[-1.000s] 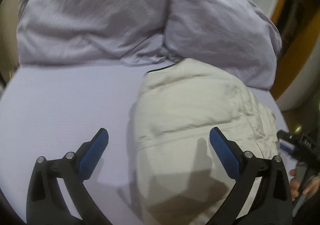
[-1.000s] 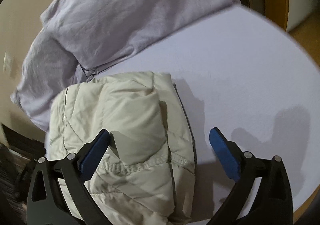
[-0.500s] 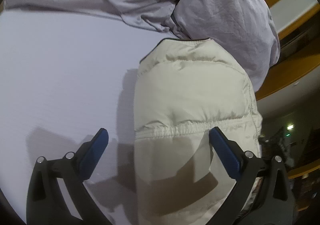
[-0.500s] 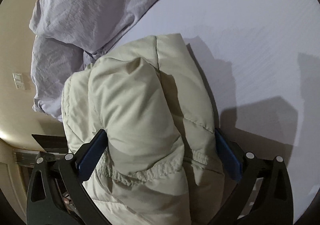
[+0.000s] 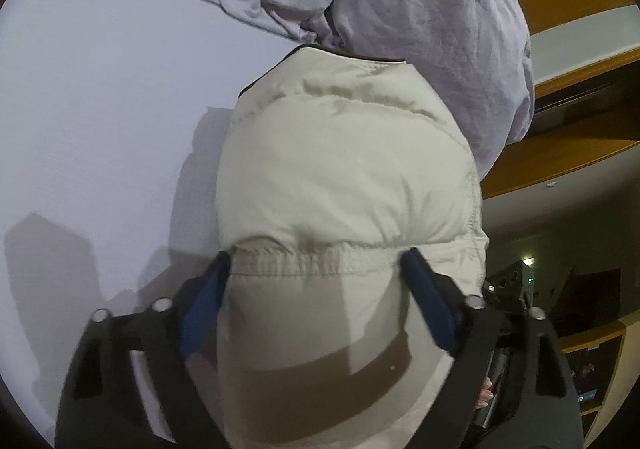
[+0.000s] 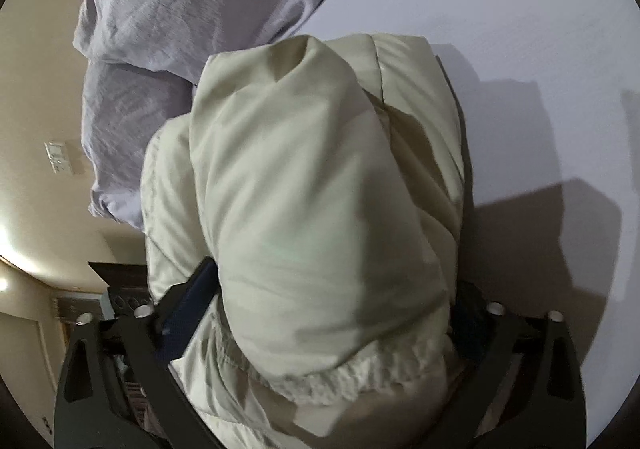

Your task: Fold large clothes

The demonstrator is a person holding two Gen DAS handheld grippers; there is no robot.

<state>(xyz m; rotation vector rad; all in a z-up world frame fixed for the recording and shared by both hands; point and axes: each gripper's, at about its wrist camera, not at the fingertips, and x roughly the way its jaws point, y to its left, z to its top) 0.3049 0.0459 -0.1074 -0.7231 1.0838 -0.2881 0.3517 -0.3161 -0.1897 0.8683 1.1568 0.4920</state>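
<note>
Pale bedsheet (image 5: 100, 121) carries the folded jacket (image 5: 344, 177) beside the duvet (image 5: 432, 9), both grippers, left (image 5: 316, 269) and right (image 6: 332, 289), closing around its bulk; squeezing evenly should keep the layers together.

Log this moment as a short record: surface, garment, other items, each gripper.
surface: bed sheet, pale lilac
garment: cream puffer jacket, folded into a thick bundle, lying on the sheet
other: crumpled lilac duvet at the jacket's far end
left gripper: jaws closing, either side of the jacket's near end at its elastic hem; pads at the fabric
right gripper: jaws closing around the bundle, which bulges between them and partly hides the fingers
</note>
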